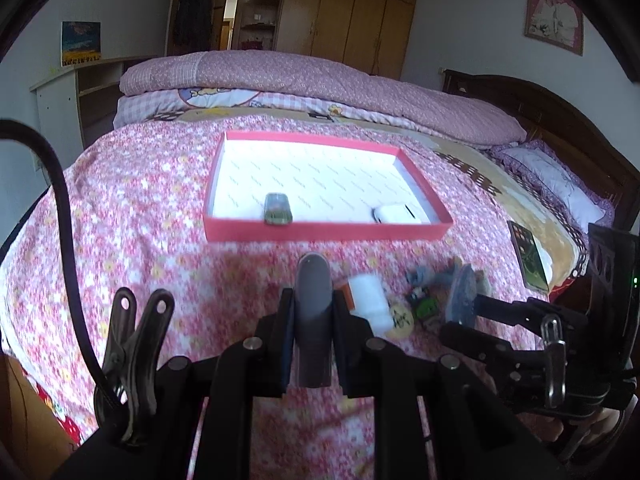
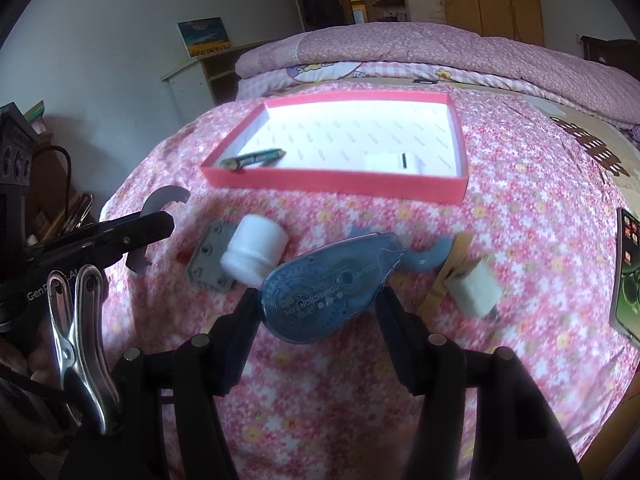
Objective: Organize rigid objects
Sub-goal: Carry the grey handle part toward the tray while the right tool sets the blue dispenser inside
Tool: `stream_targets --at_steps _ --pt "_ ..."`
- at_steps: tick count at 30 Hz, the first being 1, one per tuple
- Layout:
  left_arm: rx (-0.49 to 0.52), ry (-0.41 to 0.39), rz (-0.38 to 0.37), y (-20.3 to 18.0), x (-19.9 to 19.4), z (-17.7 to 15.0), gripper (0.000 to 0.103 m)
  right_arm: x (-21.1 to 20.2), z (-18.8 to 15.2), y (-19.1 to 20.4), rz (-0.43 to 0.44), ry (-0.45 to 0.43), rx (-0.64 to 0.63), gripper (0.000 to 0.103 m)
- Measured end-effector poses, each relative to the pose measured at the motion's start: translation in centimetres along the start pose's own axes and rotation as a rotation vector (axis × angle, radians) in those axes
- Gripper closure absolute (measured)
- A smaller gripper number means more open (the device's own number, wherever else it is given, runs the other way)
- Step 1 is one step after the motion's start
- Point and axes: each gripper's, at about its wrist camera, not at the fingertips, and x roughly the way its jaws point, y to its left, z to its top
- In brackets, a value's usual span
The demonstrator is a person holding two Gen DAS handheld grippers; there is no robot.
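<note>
Left gripper (image 1: 313,316): jaws clamped tight on a grey curved metal piece (image 1: 313,320), held up off the bed; from the right wrist view it reads as a hooked strip (image 2: 160,216), what it is I cannot say.

Red tray (image 1: 320,232): sits further up the bed (image 1: 140,200), past both grippers; a battery (image 2: 256,158) lies at its near-left, a small white case (image 2: 390,162) at its near-right.

Loose things: a grey metal plate (image 2: 208,260) and a white bottle (image 2: 256,254) touching it, then a blue hook-shaped piece (image 2: 430,256), a wooden clip (image 2: 450,272) and a white cube (image 2: 474,290), all on the bedspread between grippers and tray. A phone (image 2: 626,272) lies far right.

Right gripper (image 2: 318,300): jaws spread fairly wide yet gripping a blue correction tape (image 2: 328,284) by its two ends, flat side up.

Step in hand: by my reckoning, both pieces are to go into the tray.

Doing it well: carry each over the near wall, set it low on bare white floor away from battery and case, then release; keep the tape level, since the hold on its rounded ends looks slight.
</note>
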Motion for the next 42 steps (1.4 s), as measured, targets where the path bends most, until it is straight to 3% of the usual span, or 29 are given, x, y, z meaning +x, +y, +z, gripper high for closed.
stream_targets --at_steps 8,16,37,40,42 --pt "0.012 -0.034 0.022 0.3 2.1 3.1 0.085 0.6 2.9 -0.9 -0.007 -0.018 0.015 0.043" --pt "0.006 -0.013 0.052 0.9 5.2 5.0 0.085 1.2 4.5 -1.0 -0.005 -0.022 0.011 0.043" --pt "-0.032 0.060 0.081 2.4 11.3 7.0 0.085 2.4 7.1 -2.9 -0.024 -0.038 0.035 0.043" --pt "-0.035 0.071 0.096 2.5 11.6 7.0 0.083 2.8 7.3 -3.1 -0.023 -0.035 0.036 0.043" --pt "-0.032 0.073 0.102 2.4 11.6 7.0 0.074 3.1 7.5 -3.1 -0.024 -0.033 0.036 0.043"
